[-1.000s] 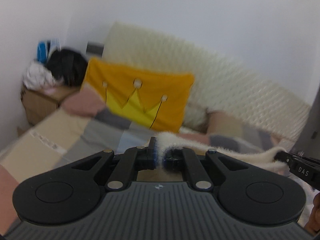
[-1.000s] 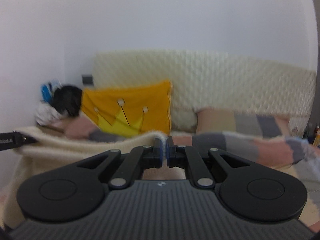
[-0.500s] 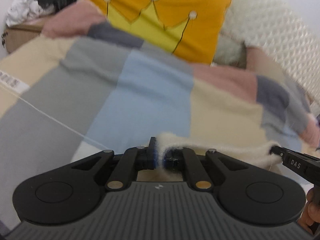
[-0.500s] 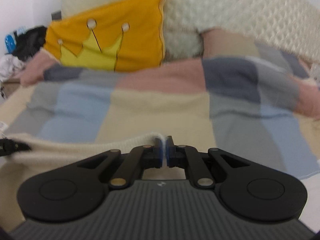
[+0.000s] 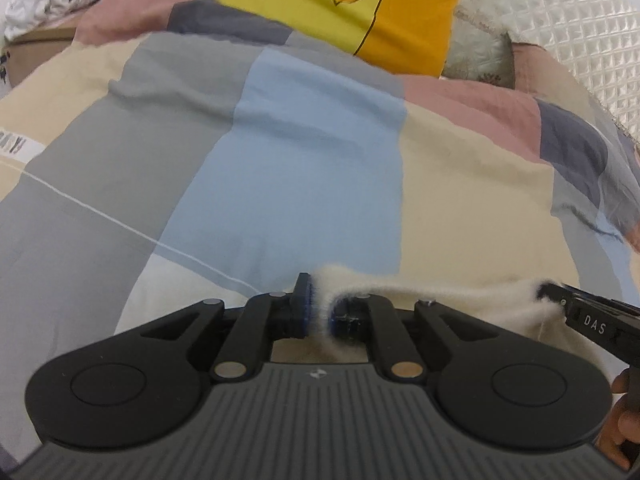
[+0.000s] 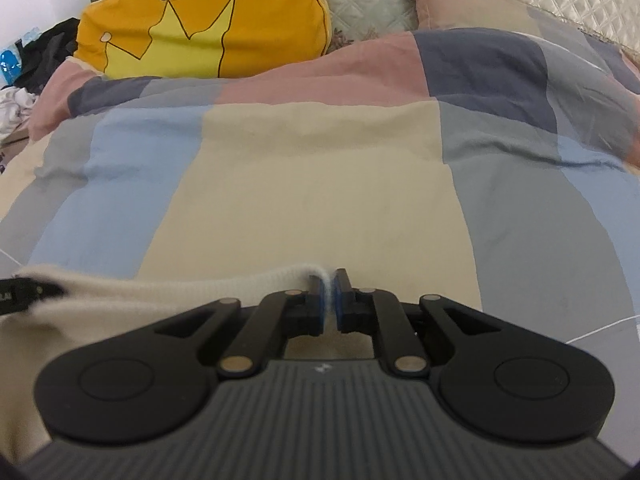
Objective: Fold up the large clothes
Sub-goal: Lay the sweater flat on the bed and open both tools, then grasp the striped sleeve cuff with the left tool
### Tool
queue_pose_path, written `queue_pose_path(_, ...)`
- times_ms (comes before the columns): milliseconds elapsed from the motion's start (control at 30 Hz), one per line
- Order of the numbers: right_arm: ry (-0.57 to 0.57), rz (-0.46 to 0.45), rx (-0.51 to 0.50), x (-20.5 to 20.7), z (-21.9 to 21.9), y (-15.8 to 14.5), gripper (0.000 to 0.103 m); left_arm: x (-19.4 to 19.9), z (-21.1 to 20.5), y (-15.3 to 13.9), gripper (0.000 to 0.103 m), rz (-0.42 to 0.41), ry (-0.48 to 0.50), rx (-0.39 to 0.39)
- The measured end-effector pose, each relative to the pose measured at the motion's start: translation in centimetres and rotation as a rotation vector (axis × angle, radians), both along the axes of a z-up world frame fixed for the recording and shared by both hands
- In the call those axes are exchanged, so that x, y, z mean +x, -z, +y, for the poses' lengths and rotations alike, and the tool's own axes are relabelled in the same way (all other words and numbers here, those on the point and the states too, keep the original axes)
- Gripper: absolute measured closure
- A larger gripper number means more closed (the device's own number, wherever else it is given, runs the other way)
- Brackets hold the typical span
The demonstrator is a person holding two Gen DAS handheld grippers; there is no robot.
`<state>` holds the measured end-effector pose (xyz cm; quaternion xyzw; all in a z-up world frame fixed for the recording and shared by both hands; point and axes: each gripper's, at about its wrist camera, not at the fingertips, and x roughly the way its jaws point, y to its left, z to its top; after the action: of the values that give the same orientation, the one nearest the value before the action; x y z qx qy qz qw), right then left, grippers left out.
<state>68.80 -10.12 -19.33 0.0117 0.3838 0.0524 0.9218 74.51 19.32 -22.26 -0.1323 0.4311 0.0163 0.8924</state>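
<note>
I've tipped both grippers downward: the wall that filled the top of each frame a second ago is gone, and the patchwork quilt now fills it. The crown pillow has slid to the upper edge. My left gripper has parted slightly around the cream garment.

The black two-finger left gripper is clamped on a fold of cream fluffy knit garment. The black two-finger right gripper is pinched tight on the same garment's edge, level beside the left.
</note>
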Motion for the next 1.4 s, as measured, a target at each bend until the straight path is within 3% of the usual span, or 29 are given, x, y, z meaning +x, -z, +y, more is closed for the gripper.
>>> queue_pose_path(33,0.004,0.001,-0.004,-0.1,0.0,-0.2,0.075,0.0,0.1,-0.4,0.086,0.011,0.003,-0.001)
queue_pose_path(67,0.009,0.001,0.000,-0.2,-0.1,-0.5,0.053,-0.1,0.2,-0.7,0.085,0.012,0.007,0.000)
queue_pose_path(133,-0.002,-0.015,0.031,-0.7,-0.3,-1.3,0.031,-0.4,0.2,-1.5,0.074,0.016,0.023,0.004)
queue_pose_path(267,-0.042,-0.039,0.050,-2.2,0.0,-3.2,0.028,-1.6,0.0,-3.3,0.051,0.011,0.055,0.040)
queue_pose_path(333,-0.063,-0.046,0.054,-2.9,0.3,-4.1,0.028,-2.2,-0.3,-4.1,0.024,0.008,0.076,0.069)
queue_pose_path(400,-0.078,-0.055,0.058,-3.6,0.5,-5.0,0.028,-3.0,-0.5,-5.1,0.010,-0.023,0.129,0.055)
queue_pose_path(700,-0.098,-0.070,0.090,-6.9,0.0,-7.2,0.028,-7.3,-1.4,-10.3,0.009,-0.117,0.120,0.033)
queue_pose_path(900,-0.128,-0.122,0.059,-10.5,-0.1,-9.7,0.028,-12.6,-2.2,-14.1,0.009,-0.179,0.139,0.075)
queue_pose_path(1167,-0.150,-0.206,0.086,-17.8,-0.2,-15.1,0.028,-22.0,-2.9,-20.4,0.009,-0.261,0.143,0.088)
queue_pose_path(1400,-0.162,-0.291,0.107,-26.5,-1.0,-19.0,0.028,-33.0,-4.0,-25.3,0.009,-0.320,0.131,0.105)
